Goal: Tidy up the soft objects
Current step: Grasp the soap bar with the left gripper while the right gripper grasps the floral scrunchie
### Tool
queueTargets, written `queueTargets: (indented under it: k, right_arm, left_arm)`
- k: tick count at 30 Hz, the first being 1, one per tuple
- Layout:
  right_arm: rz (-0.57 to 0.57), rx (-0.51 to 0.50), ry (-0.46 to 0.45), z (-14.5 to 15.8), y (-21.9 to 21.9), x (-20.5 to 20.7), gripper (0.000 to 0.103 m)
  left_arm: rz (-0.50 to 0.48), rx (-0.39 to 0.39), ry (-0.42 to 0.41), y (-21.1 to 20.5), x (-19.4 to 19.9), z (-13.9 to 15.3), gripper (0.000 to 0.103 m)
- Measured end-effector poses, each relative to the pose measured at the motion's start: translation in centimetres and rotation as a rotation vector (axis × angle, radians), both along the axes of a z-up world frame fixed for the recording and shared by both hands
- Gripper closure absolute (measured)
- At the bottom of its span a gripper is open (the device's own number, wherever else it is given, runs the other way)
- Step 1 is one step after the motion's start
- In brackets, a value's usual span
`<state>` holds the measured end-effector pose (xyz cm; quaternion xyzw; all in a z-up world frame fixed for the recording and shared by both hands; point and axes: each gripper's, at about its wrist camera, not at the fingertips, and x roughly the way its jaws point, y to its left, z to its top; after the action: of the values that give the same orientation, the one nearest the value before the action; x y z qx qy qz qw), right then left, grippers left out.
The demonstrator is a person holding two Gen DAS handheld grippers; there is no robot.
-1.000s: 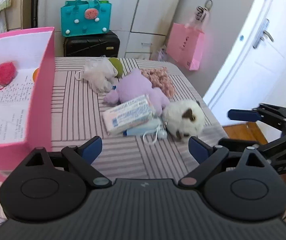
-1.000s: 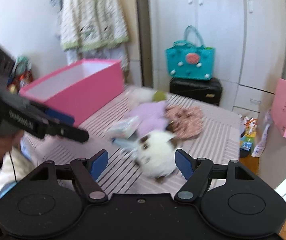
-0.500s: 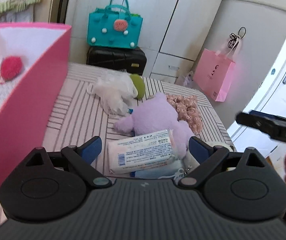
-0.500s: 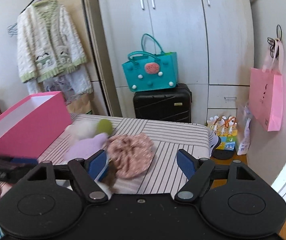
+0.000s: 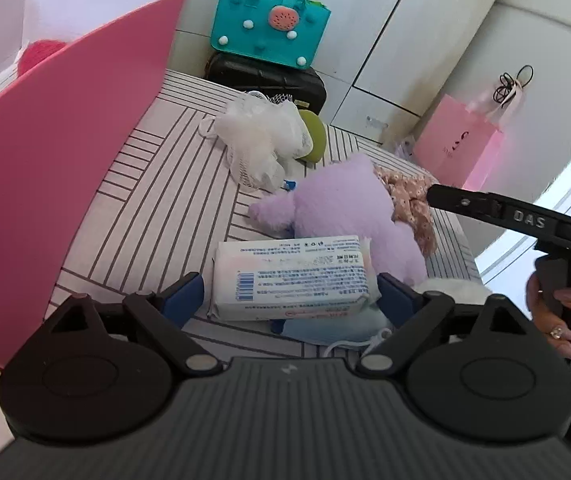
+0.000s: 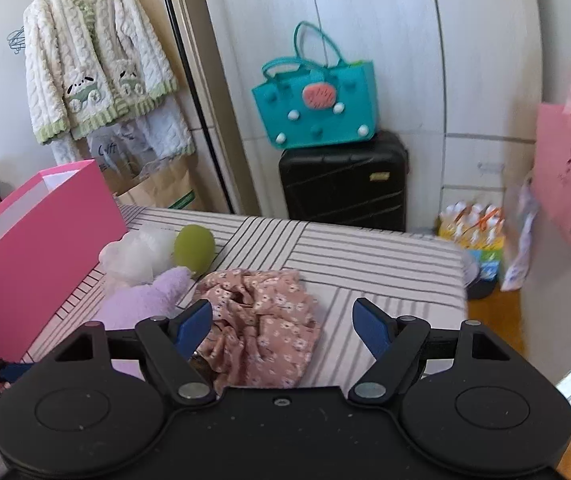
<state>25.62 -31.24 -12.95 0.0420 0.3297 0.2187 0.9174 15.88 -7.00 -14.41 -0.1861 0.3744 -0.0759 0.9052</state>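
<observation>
On the striped table (image 5: 173,184) a white wipes pack (image 5: 289,276) lies between the fingers of my left gripper (image 5: 289,296). Its jaws are closing and the pads stand just clear of the pack. Under the pack is a pale blue pouch (image 5: 333,328). Behind lie a purple plush (image 5: 341,204), a white mesh puff (image 5: 261,136) and a green sponge (image 5: 313,136). My right gripper (image 6: 281,308) hangs open over a pink floral cloth (image 6: 261,320), touching nothing. The pink box (image 5: 57,160) at the left holds a red pompom (image 5: 37,52).
A white plush (image 5: 453,286) peeks out at the left gripper's right finger. One right-gripper finger (image 5: 485,208) reaches in over the table's right edge. Behind the table stand a teal bag (image 6: 313,96) on a black suitcase (image 6: 345,180), and a hanging pink paper bag (image 6: 569,176).
My left gripper has dropped forward until the wipes pack lies between its fingers. My right gripper has swung from the white plush across to the floral cloth.
</observation>
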Motion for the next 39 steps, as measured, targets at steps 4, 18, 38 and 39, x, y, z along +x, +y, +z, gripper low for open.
queueTargets:
  k: [4, 18, 38, 39]
  right_arm:
    - [0.033, -0.019, 0.029, -0.6, 1.1, 0.9, 0.022]
    - [0.055, -0.055, 0.084, -2.4, 2.7, 2.8, 0.025]
    - [0.034, -0.066, -0.041, 0.7, 1.5, -0.7, 0.086]
    - [0.034, -0.054, -0.042, 1.0, 1.3, -1.0, 0.086]
  left_arm:
    - [0.005, -0.019, 0.0, 0.4, -0.1, -0.2, 0.022]
    - [0.026, 0.051, -0.028, 0.5, -0.2, -0.1, 0.025]
    - [-0.001, 0.132, -0.037, 0.0, -0.3, 0.2, 0.029]
    - [-0.005, 0.13, -0.035, 0.0, -0.4, 0.2, 0.029]
